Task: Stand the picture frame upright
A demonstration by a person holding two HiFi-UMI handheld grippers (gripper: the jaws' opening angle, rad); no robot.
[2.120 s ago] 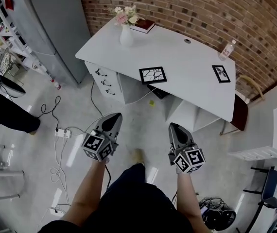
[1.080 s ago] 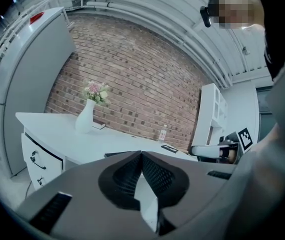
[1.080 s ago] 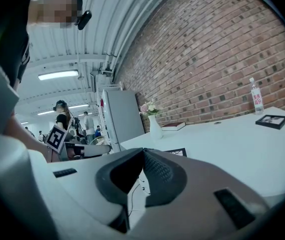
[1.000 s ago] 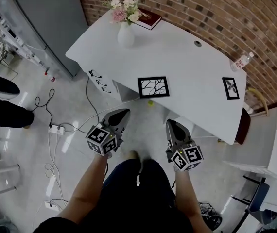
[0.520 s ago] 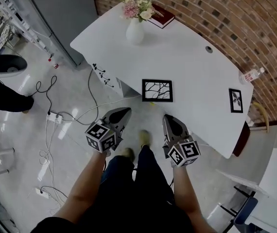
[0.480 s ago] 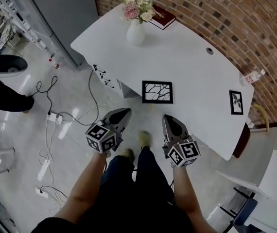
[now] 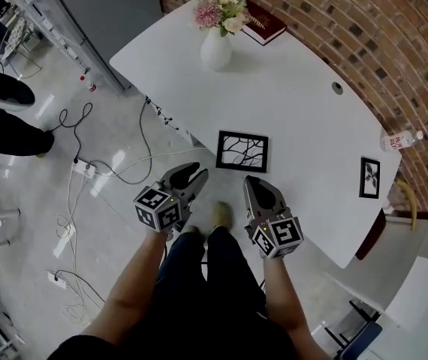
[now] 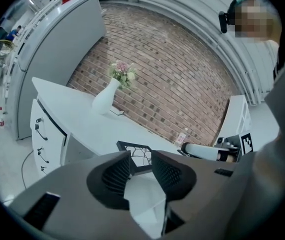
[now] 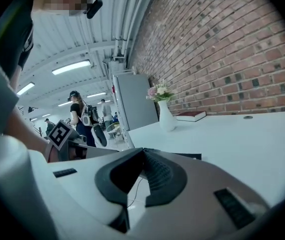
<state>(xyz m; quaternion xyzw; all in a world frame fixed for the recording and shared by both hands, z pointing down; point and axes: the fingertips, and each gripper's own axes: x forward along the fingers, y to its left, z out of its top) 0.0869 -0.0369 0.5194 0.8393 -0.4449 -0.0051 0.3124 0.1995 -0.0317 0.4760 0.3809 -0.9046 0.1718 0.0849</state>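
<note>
A black picture frame (image 7: 242, 151) with a branch print lies flat near the front edge of the white table (image 7: 304, 96). My left gripper (image 7: 195, 175) hovers off the table's edge, just short of the frame's left corner. Its jaws are opening and hold nothing. In the left gripper view the frame (image 8: 134, 146) shows beyond the parted fingertips of the left gripper (image 8: 141, 156). My right gripper (image 7: 250, 183) is shut and empty, just before the frame's near edge. The right gripper view shows the right gripper (image 9: 143, 152) closed, with the frame's edge (image 9: 185, 156) right behind it.
A smaller black frame (image 7: 370, 177) lies flat at the table's right. A white vase of flowers (image 7: 216, 47) and a red book (image 7: 265, 27) stand at the far end, a bottle (image 7: 402, 139) by the brick wall. Cables (image 7: 86, 171) run over the floor to the left.
The table and frame have come closer in the head view, and both grippers now sit right at the frame's near edge. The left jaws have parted; the right stay shut.
</note>
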